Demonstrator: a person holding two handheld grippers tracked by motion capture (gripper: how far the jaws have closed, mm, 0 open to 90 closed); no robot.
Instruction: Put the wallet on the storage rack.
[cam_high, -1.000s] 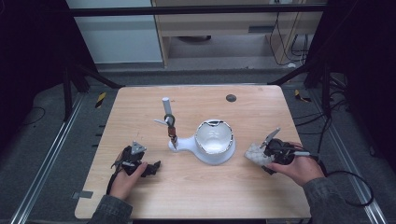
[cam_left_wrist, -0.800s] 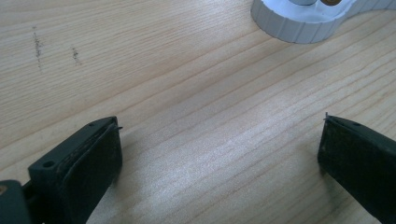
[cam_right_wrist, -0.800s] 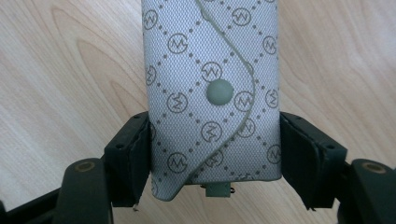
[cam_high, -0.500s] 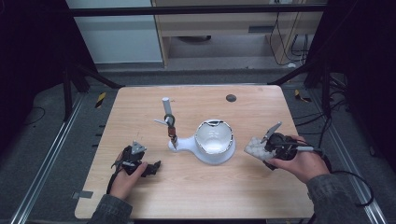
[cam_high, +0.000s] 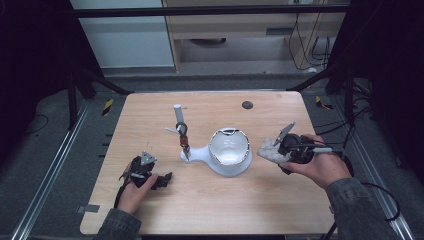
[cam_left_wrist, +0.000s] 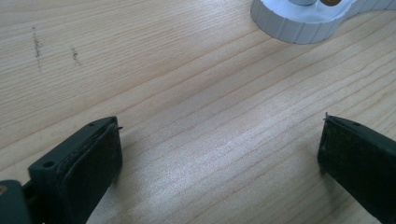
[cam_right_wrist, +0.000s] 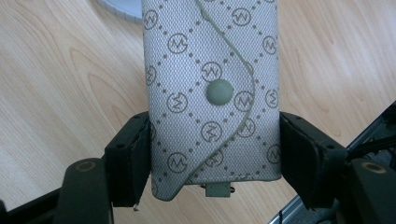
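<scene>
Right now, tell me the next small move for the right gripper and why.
Probably carry the monogram key pouch left toward the white bowl-shaped stand. The right gripper has its jaws clamped on the pouch's sides, lifted off the table, just right of the stand; the left gripper rests open.

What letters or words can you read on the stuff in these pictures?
"M" inside a circle, repeated all over the grey fabric pouch that the right claw is shut on.
The pouch's round snap button is plain, with no text.
The white stand and the wooden table show no readable words or numbers.
</scene>
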